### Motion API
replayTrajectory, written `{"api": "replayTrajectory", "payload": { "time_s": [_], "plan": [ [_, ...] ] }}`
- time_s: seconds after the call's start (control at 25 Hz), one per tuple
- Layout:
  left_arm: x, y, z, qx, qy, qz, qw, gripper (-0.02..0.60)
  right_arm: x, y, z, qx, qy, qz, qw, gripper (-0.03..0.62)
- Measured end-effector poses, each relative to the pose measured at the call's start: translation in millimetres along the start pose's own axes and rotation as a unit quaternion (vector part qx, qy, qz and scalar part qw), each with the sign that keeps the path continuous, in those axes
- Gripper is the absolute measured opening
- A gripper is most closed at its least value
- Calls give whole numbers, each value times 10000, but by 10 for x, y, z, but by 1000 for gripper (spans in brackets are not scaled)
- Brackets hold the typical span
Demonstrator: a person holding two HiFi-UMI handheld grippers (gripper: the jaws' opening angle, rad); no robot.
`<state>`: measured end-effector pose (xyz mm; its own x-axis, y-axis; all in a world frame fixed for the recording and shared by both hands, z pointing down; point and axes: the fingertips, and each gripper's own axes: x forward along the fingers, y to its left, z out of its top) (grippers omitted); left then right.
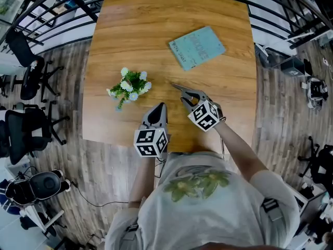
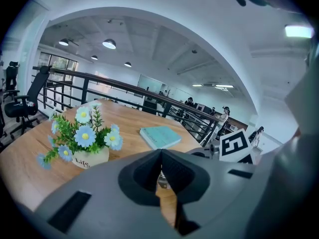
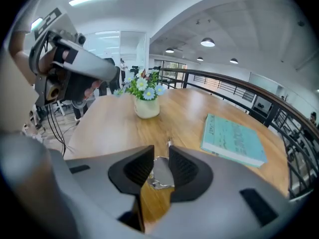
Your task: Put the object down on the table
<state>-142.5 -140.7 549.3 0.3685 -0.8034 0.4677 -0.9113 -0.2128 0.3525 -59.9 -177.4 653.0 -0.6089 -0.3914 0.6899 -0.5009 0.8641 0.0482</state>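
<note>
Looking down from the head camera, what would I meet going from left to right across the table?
First the potted flowers → left tongs → teal book.

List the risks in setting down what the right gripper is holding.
1. The right gripper pinches a thin silvery object whose tip sticks out ahead of the jaws; it may twist or skid when released.
2. The left gripper, shut on nothing, sits close beside it; the two could bump.
3. The flower pot stands just to the left; a sideways sweep might tip it.
</note>
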Motion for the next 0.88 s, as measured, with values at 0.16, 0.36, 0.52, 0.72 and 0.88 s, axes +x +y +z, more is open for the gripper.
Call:
{"api": "replayTrajectory", "payload": {
  "time_s": [0.16, 0.36, 0.52, 0.72, 0.88],
  "plan": [
    [-63, -59, 47, 35, -79, -58, 9999, 14, -237, -59, 293, 331, -523, -63, 9981, 100],
    [-164, -155, 157, 60, -260, -144, 9995, 14, -588, -87, 629, 488, -1058, -206, 9930, 83],
    [-257, -247, 256, 105, -393, -175, 9990, 14, -861, -99, 815, 538, -1460, -335, 9873, 66],
    [-367, -356, 372, 383, -577, -78, 9976, 14, -1155, -101, 945, 600, -1861, -540, 9792, 14],
    [-503, -443, 443, 469, -756, -35, 9960, 14, -1370, -12, 1021, 610, -2071, -535, 9750, 9]
  ]
}}
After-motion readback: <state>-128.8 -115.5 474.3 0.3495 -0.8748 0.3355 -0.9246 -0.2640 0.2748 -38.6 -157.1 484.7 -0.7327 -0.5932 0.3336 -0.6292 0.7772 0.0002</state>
